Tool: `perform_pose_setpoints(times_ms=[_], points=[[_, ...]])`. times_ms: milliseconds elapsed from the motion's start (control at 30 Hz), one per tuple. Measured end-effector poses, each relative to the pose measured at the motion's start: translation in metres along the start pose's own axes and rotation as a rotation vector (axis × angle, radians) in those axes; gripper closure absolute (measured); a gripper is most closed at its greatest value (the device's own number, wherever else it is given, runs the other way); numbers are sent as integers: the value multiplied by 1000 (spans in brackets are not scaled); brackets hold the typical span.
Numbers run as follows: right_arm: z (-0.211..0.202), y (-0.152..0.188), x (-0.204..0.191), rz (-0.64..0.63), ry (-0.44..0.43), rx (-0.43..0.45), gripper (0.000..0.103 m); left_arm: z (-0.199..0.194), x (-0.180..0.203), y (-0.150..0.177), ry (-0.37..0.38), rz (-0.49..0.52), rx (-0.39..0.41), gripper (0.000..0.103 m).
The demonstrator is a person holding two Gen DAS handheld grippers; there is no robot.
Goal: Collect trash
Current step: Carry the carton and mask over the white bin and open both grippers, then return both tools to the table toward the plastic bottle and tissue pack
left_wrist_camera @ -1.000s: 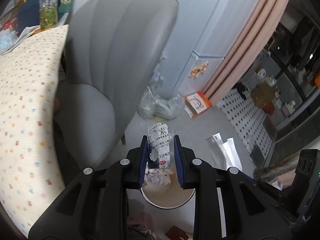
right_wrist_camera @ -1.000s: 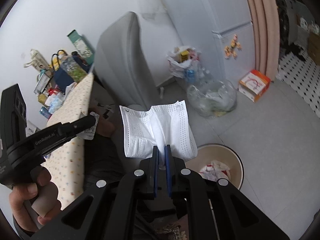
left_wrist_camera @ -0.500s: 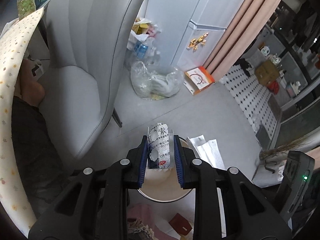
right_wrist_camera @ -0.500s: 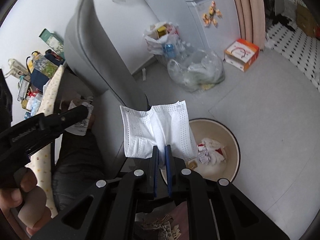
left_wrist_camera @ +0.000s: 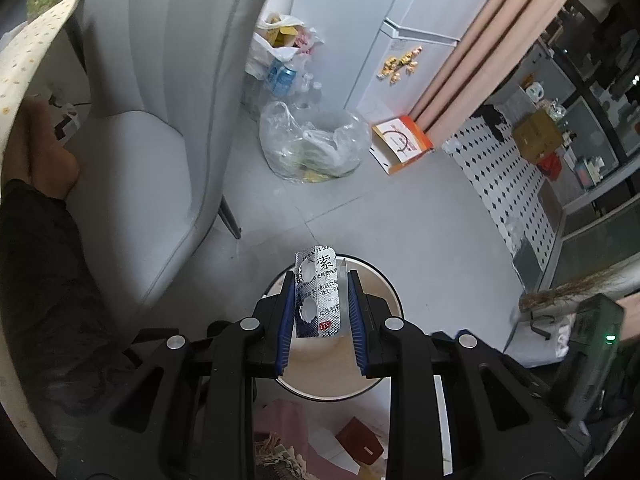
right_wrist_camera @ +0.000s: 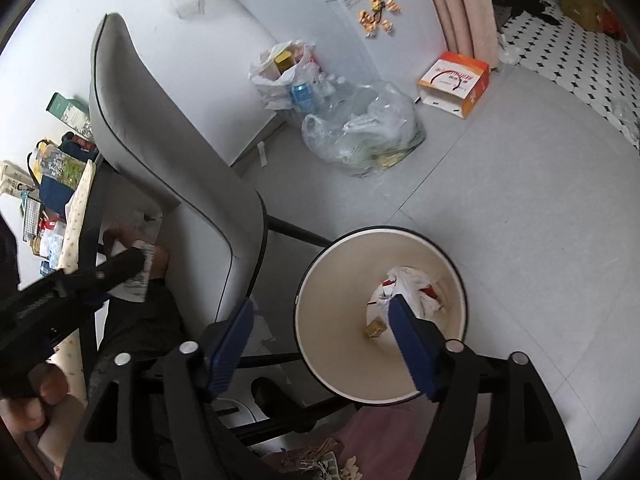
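My left gripper is shut on a silver pill blister pack and holds it above the near rim of a round cream trash bin. In the right wrist view the bin stands on the floor with crumpled white and red trash and a small yellow scrap at its bottom. My right gripper is open and empty over the bin's left side. The left gripper with the blister pack shows at the left of that view.
A grey chair stands left of the bin. A clear plastic bag of waste, a white bag with cans and an orange box lie by the fridge. A pink cloth and a red item lie near the bin.
My right gripper has opened and the white face mask it held is gone from its jaws. Both grippers moved further over the bin. The left still holds the blister pack.
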State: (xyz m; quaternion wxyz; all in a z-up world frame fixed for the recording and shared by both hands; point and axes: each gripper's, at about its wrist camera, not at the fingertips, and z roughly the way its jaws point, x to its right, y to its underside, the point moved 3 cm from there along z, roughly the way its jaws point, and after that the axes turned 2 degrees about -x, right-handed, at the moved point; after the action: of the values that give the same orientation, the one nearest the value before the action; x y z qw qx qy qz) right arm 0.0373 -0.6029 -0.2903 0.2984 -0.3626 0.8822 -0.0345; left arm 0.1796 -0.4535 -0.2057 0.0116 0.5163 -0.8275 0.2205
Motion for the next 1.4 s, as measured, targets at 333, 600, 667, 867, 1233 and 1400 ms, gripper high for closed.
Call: perform_pose_setpoints(times_ms=[333,600,667,867,1233,1400], points=[[-44,-10,16,11,47,90,24,-13,15,1,117,24,54,28],[-60,-10,-5,-23,8,114,23,-75,-3,-9,135,-4,162,18],[-64,-9,-20,-53,-7,117,22,-95,-12,-10,122,-10,202,14],[-77,-5,-70,-142,-52,136,14,-151,-55,-7,97,-76,300,8],[-92,11,-170,-306,-127,135,8,-238,-143,16,36,-212,466,6],[-93,22,-212,-367,-136,130,8,-263,-187,27,14,-273,515,6]])
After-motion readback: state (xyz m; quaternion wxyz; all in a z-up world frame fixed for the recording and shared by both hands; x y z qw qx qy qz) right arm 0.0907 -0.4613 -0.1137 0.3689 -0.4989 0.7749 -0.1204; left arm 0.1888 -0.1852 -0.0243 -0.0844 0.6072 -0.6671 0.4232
